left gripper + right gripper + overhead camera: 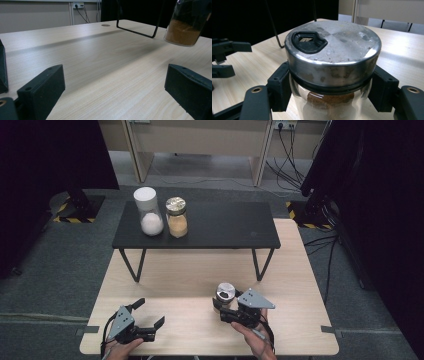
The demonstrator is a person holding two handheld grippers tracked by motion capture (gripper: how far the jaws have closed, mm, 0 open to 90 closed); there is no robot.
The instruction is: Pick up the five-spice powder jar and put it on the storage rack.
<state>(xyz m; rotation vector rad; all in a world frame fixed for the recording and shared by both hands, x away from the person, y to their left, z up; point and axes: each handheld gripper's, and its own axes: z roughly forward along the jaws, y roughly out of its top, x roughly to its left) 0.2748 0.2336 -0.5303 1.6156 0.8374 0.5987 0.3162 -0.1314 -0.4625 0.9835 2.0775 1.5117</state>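
Right gripper (226, 309): the jaws clamp a glass spice jar (225, 296) just under its steel lid (333, 48), one black pad on each side of the neck. The grip sits high on the glass, below the lid's rim, which would stop the jar slipping down through the pads. The jar holds brown powder and stands roughly upright. In the left gripper view its base hangs clear of the wooden table (190, 295), so it is carried, not resting. A black pouring flap (309, 41) in the lid sits at about ten o'clock on the lid face and appears closed, so no spill is expected while the jar stays upright.

Left gripper (150, 317): the jaws stand wide apart with nothing between them, low over the table at about seven o'clock from the jar and well apart from it. It appears parked, keeping clear of the working hand.

Black shelf (220, 227): stands across the far part of the table, at twelve o'clock from the grippers. Two jars stand on its left end, just beside each other: a white-lidded jar (148, 212) with white contents and a yellow-powder jar (176, 217). The space to the right of them is free. Judgement: the held jar is probably bound for that row, and needs raising above the shelf edge first.
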